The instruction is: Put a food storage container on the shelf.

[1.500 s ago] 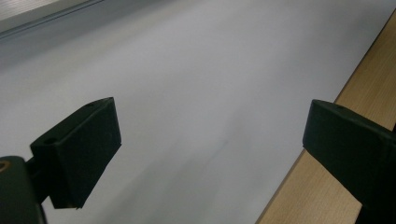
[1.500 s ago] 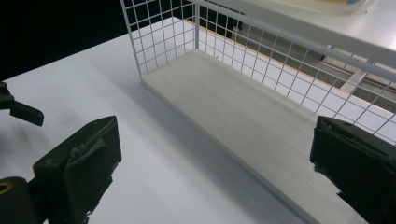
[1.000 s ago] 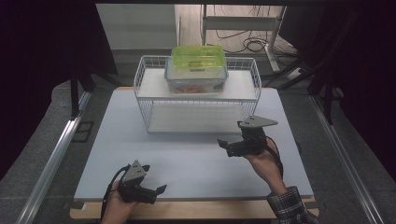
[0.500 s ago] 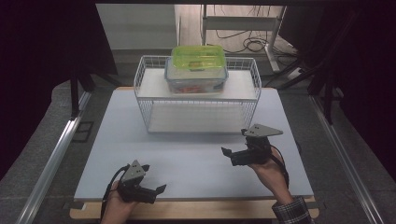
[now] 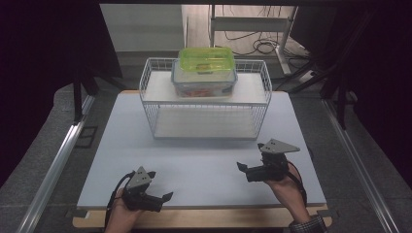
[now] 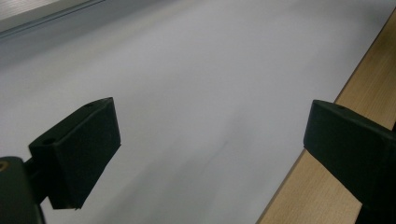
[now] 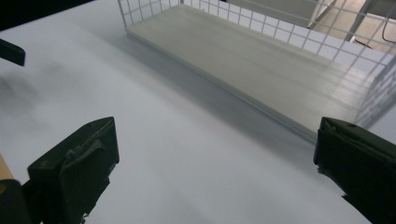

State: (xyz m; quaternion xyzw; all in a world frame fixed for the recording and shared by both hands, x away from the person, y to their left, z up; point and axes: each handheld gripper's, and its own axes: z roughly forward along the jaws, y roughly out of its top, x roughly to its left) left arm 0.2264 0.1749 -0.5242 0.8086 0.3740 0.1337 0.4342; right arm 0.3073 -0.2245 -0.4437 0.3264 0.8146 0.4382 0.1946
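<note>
A white wire rack [image 5: 204,104] with two shelves stands at the back middle of the white mat [image 5: 204,160]. On its top shelf sits a clear container with a green lid [image 5: 206,69]. My left gripper [image 5: 160,186] rests low at the mat's near left edge, open and empty; in the left gripper view its jaws [image 6: 210,135] are spread wide over bare mat. My right gripper [image 5: 249,158] is held near the front right, pointing left, open and empty. The right gripper view has its jaws [image 7: 215,149] wide apart, with the rack's lower shelf [image 7: 261,60] ahead.
The mat lies on a wooden board whose near edge [image 5: 204,218] runs along the front and shows in the left gripper view [image 6: 327,186]. Metal rails [image 5: 58,165] flank the table. A tip of the left gripper [image 7: 11,51] shows in the right gripper view.
My right gripper has drawn back from the rack toward the near edge and lowered. The left gripper has stayed where it was.
</note>
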